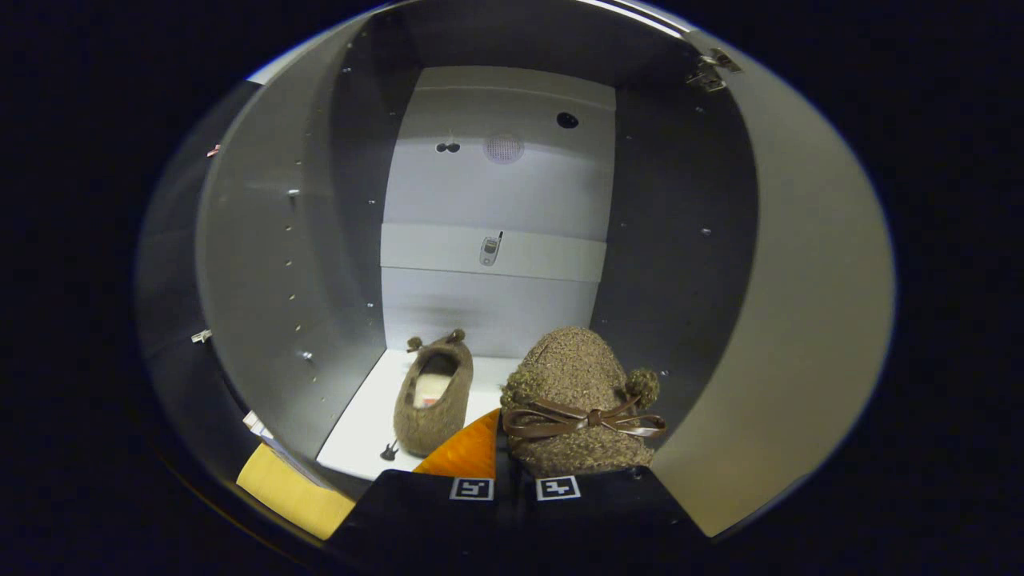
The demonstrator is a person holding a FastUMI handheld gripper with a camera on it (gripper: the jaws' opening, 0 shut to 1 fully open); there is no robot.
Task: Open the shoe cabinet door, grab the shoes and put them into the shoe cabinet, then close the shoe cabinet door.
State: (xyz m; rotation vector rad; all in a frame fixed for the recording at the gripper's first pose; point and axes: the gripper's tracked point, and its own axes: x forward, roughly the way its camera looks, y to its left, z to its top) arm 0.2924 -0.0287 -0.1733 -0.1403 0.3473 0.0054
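Holding 1 brown fuzzy shoe (574, 400) with a bow at lower center of the frame, the claw (514, 480) has its fingers closed narrow on it, inside the open cabinet (496, 192). A 2nd shoe (434, 398) lies on the white cabinet floor (360, 424), just left of the held one.

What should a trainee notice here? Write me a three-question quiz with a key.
1. True or false: the shoe cabinet door is shut.
2. Which slipper is at the fingers of the hand-held gripper? A: the bow slipper. B: the open-topped slipper.
3. Fill in: the open-topped slipper lies on the cabinet's ___.

Key: 1 false, it stands open. 2 A, though whether both fingers press on it cannot be told. 3 floor.
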